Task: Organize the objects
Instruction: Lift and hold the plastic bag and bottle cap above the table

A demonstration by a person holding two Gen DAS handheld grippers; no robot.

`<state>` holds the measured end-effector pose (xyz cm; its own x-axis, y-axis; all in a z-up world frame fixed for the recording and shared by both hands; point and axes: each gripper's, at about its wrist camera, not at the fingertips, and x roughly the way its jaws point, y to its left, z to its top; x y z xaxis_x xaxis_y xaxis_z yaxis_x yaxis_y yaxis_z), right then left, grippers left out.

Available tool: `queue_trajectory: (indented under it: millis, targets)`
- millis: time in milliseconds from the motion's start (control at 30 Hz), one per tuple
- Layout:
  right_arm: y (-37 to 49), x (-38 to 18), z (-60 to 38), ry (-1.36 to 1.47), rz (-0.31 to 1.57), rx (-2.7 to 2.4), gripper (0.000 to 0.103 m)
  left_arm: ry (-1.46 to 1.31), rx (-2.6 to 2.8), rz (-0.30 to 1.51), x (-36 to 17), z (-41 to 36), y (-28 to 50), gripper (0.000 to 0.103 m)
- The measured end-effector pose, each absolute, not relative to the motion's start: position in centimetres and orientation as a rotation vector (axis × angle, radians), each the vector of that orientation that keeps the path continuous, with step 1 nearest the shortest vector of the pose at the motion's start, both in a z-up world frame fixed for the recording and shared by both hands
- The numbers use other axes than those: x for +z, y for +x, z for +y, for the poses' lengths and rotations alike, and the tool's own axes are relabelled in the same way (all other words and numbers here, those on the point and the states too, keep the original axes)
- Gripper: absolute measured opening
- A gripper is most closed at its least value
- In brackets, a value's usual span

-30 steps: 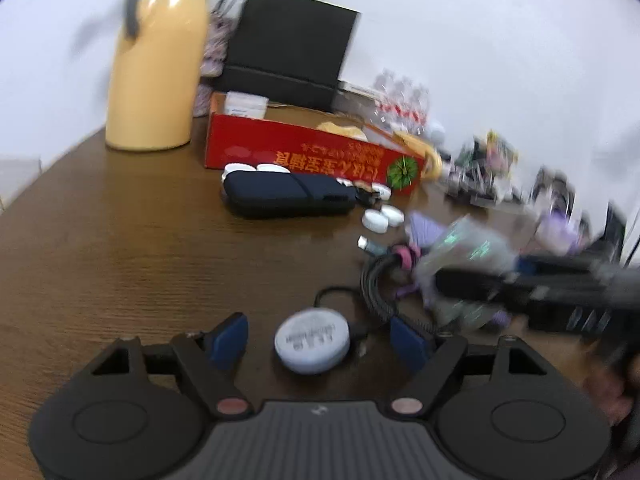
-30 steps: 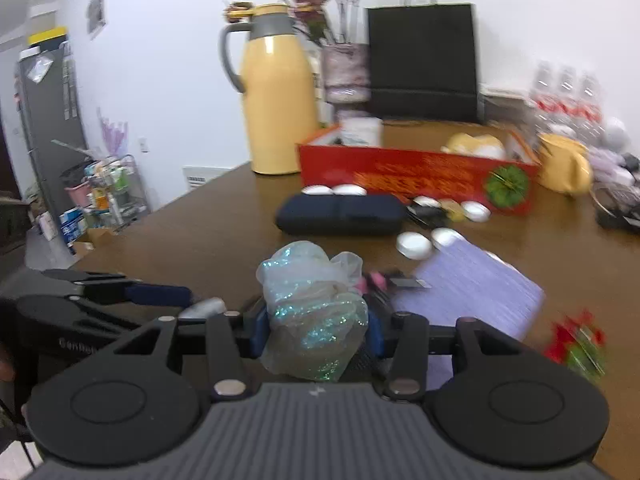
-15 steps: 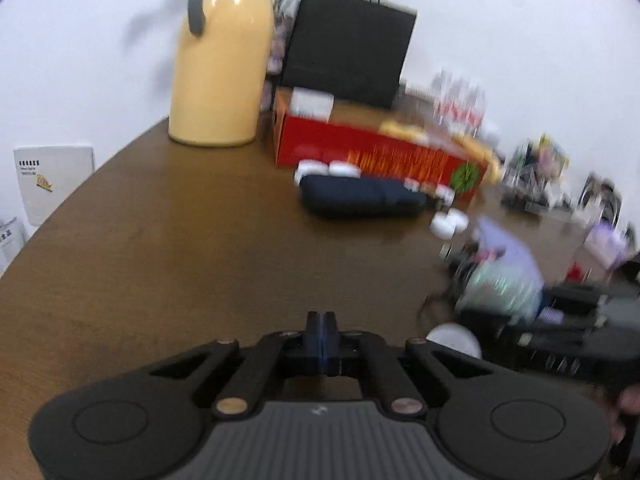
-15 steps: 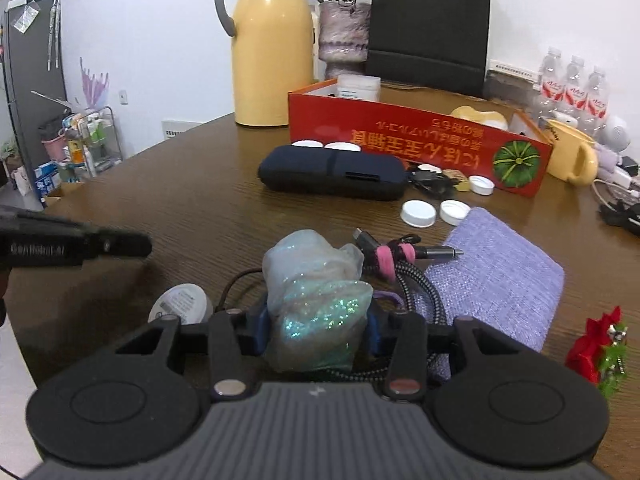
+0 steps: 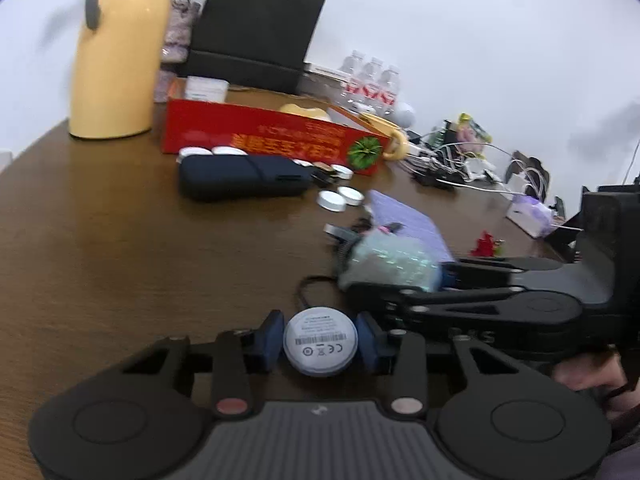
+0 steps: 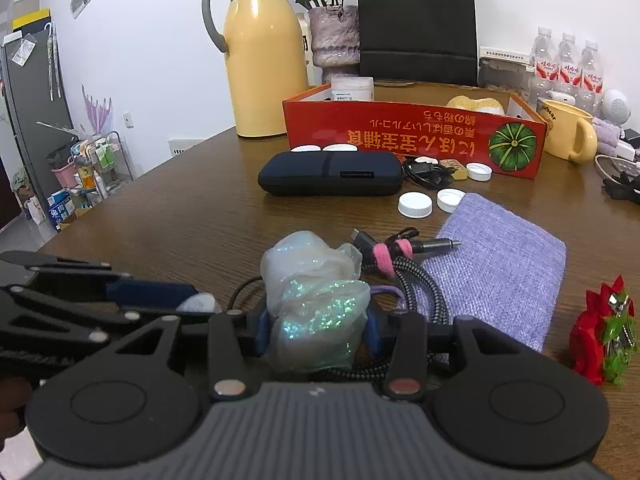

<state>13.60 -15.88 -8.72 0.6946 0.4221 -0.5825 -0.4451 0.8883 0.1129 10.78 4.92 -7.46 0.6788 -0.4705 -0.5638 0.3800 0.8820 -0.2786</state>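
Note:
A round white disc (image 5: 320, 345) with a thin black cord lies between the blue pads of my left gripper (image 5: 320, 334). Its jaws are opening, and both pads touch the disc's rim. In the right wrist view the left gripper (image 6: 188, 300) reaches in from the left with the disc (image 6: 199, 303) at its tip. My right gripper (image 6: 316, 326) is shut on a crumpled iridescent plastic bag (image 6: 316, 292), low over the brown table (image 6: 192, 216). The left wrist view shows the bag (image 5: 392, 264) just right of the disc.
A braided cable (image 6: 408, 272) and a purple cloth (image 6: 500, 264) lie right of the bag. Behind are white caps (image 6: 415, 204), a navy case (image 6: 330, 174), a red box (image 6: 400, 136), a yellow jug (image 6: 260, 64) and a yellow mug (image 6: 564, 132). A red ornament (image 6: 600, 336) stands at the right.
My left gripper stood wide around the disc, then pulled off to the left fully shut and empty. Now the disc sits between its pads. The right gripper kept the bag.

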Motion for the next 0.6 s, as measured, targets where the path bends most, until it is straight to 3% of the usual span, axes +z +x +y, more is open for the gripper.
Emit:
queue_trajectory:
  millis: [400, 533, 600]
  targets:
    - [13.2, -8.4, -16.1, -0.048, 0.629, 0.457, 0.046, -0.045, -0.131, 0.675, -6.7, 7.8, 11.5, 0.039]
    - [11.9, -6.5, -16.8, -0.057, 0.570, 0.457, 0.049, -0.024, -0.186, 0.657, -6.9, 7.0, 10.7, 0.067]
    - [11.0, -6.0, -17.4, -0.087, 0.559, 0.446, 0.049, -0.014, -0.197, 0.655, -7.0, 6.9, 10.5, 0.071]
